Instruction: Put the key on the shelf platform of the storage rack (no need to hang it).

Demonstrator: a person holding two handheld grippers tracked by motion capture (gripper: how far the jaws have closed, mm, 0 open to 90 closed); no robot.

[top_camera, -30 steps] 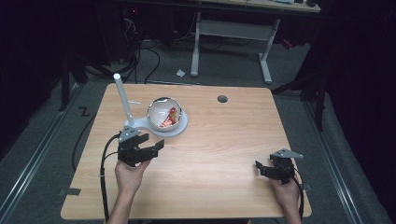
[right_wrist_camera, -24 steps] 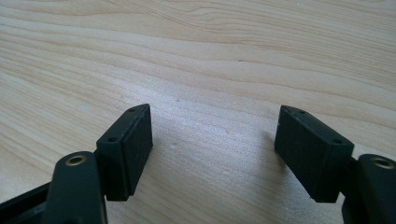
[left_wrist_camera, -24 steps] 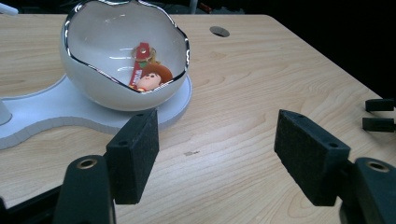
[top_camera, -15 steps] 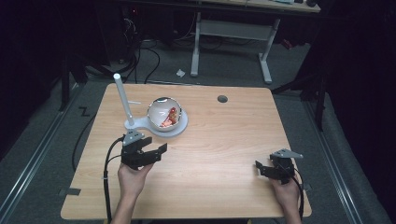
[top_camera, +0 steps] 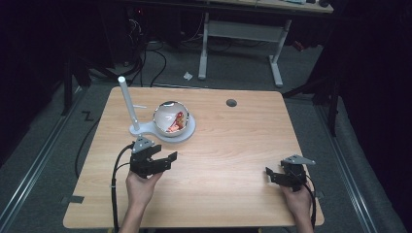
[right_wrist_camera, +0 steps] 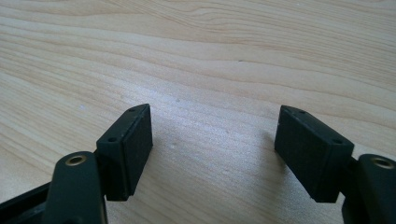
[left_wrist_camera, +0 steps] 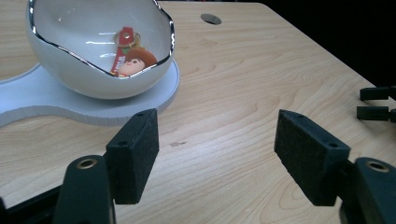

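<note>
A white glossy bowl (top_camera: 171,117) sits on a flat white base (top_camera: 187,132) at the table's left middle. Inside it lies a small red and orange keychain figure (left_wrist_camera: 132,59) with a metal ring. A hand holds my left gripper (top_camera: 166,153) just in front of the base, its jaws wide apart with nothing between them. In the left gripper view this gripper (left_wrist_camera: 217,154) faces the bowl (left_wrist_camera: 88,60) from a short way off, over bare wood. My right gripper (top_camera: 269,175) rests near the front right of the table, open. In its own view, the right gripper (right_wrist_camera: 212,149) has only wood grain between its jaws.
A slim white post (top_camera: 127,102) stands upright on the base's left end. A round cable hole (top_camera: 231,103) lies at the table's far middle. The floor behind holds cables and a desk frame (top_camera: 243,34). The right gripper's jaw tips (left_wrist_camera: 376,105) show at the right edge of the left gripper view.
My left gripper has drifted slightly back from the white base toward the table's front, still open. The right gripper has stayed put.
</note>
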